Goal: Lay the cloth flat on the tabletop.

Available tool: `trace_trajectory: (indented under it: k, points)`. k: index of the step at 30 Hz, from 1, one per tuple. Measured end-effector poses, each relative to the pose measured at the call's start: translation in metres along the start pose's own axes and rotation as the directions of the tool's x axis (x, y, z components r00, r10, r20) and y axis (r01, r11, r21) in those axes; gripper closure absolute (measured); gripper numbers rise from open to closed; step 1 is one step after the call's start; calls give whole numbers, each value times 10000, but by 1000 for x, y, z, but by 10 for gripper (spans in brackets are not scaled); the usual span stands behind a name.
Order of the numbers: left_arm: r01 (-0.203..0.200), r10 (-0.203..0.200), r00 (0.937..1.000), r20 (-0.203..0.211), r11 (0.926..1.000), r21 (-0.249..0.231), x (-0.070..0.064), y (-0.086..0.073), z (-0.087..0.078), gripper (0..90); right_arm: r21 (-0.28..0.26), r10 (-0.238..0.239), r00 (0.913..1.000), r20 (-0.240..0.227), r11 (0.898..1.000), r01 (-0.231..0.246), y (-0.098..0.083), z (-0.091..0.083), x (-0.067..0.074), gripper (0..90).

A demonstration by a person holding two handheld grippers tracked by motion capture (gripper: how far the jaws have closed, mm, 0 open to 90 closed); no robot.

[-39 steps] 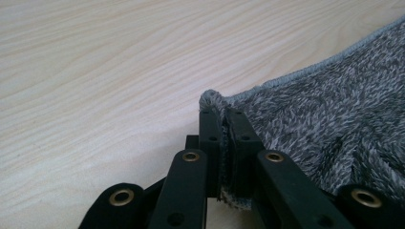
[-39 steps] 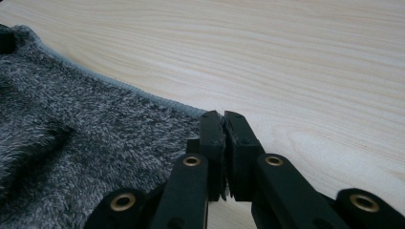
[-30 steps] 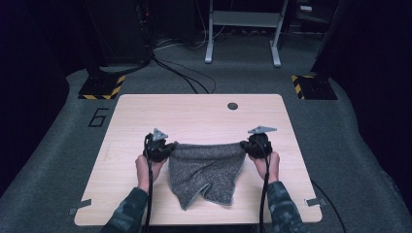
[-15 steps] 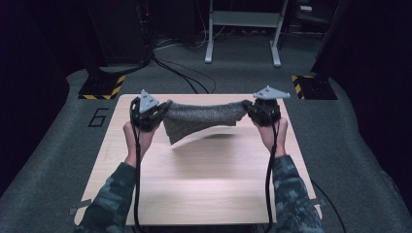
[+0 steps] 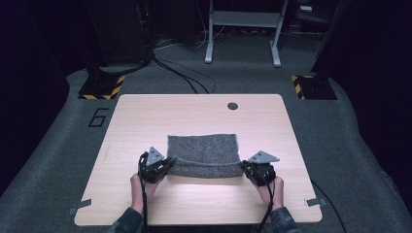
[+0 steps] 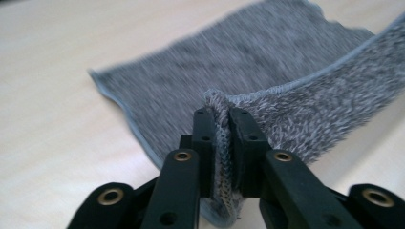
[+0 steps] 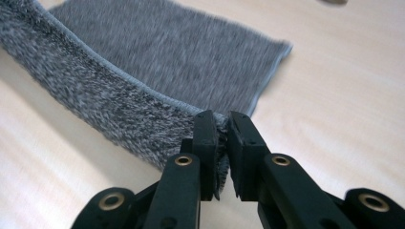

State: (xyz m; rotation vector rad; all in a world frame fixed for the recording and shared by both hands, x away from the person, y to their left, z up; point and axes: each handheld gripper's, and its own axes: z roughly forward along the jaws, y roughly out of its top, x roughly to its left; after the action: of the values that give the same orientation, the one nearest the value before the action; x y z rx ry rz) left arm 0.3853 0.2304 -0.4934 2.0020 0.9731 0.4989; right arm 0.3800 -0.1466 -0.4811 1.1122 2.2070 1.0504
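Note:
A grey knitted towel (image 5: 204, 148) lies across the middle of the wooden table (image 5: 194, 111), its far part flat and its near edge still raised off the wood. My left gripper (image 5: 170, 162) pinches the near left corner. In the left gripper view the towel (image 6: 267, 57) fills the gap between the jaws of the left gripper (image 6: 222, 119). My right gripper (image 5: 243, 167) holds the near right corner. In the right gripper view the right gripper (image 7: 220, 121) grips the hem of the towel (image 7: 167, 52). Both pairs of jaws have just been opening slightly, with cloth still between them.
A small round hole (image 5: 232, 106) sits near the table's far edge. Tape tabs (image 5: 80, 208) mark the near corners. On the floor beyond are black-and-yellow stand bases (image 5: 99, 87), cables (image 5: 180, 73) and a white frame's legs (image 5: 243, 29).
The towel hung stretched in the air over the far half of the table half a second ago. Both hands have come back toward the near edge and down, laying it onto the wood.

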Motion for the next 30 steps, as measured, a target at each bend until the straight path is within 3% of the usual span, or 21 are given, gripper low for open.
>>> trace_trajectory:
  k: [2,6,7,8,10,11,15,17,21,23,24,25,26,30]
  points:
    - [296,-299,9987,414,9995,75,-1,-8,-4,748,112,208,9997,-152,9997,-206,-12,-4,5,794]
    - [592,-606,9955,735,9980,217,-3,-21,-15,694,178,306,9987,-414,9994,-299,-19,-11,8,732]
    - [643,-659,9951,734,9976,243,-3,-22,-18,619,152,369,9979,-534,9992,-361,-21,-17,7,682]
    - [844,-861,9910,1020,9962,211,-2,-24,-26,593,98,480,9969,-621,9988,-475,-22,-20,5,664]
    - [930,-941,9919,855,9955,174,-2,-23,-30,488,-73,745,9953,-615,9971,-751,-21,-26,0,644]
    - [1040,-1050,9903,906,9944,164,-1,-22,-33,488,-73,745,9953,-615,9971,-751,-21,-26,0,644]
    - [1244,-1241,9907,556,9922,-30,8,-12,-39,350,-419,1094,9920,-634,9928,-1122,-9,-30,-13,567]
    - [1447,-1441,9892,266,9893,-194,12,-6,-37,330,-459,1115,9919,-607,9924,-1144,-6,-28,-15,553]
    - [1437,-1437,9894,-205,9896,2,21,8,-28,294,-219,1256,9915,-349,9917,-1264,6,-15,-26,497]
    - [1323,-1313,9905,-401,9909,245,26,13,-21,281,-2,1334,9908,-244,9911,-1334,10,-5,-31,486]
    - [1364,-1342,9899,-462,9895,470,29,16,-15,274,367,1449,9893,-156,9889,-1443,13,6,-35,471]
    - [1380,-1348,9895,-516,9884,638,31,16,-10,274,367,1449,9893,-156,9889,-1443,13,6,-35,471]
    - [1476,-1432,9885,-489,9834,1058,34,17,-2,257,634,1554,9878,-143,9860,-1542,14,16,-38,464]
    - [1503,-1472,9886,-308,9733,1733,39,14,15,242,1182,1581,9874,-61,9806,-1563,12,28,-38,421]
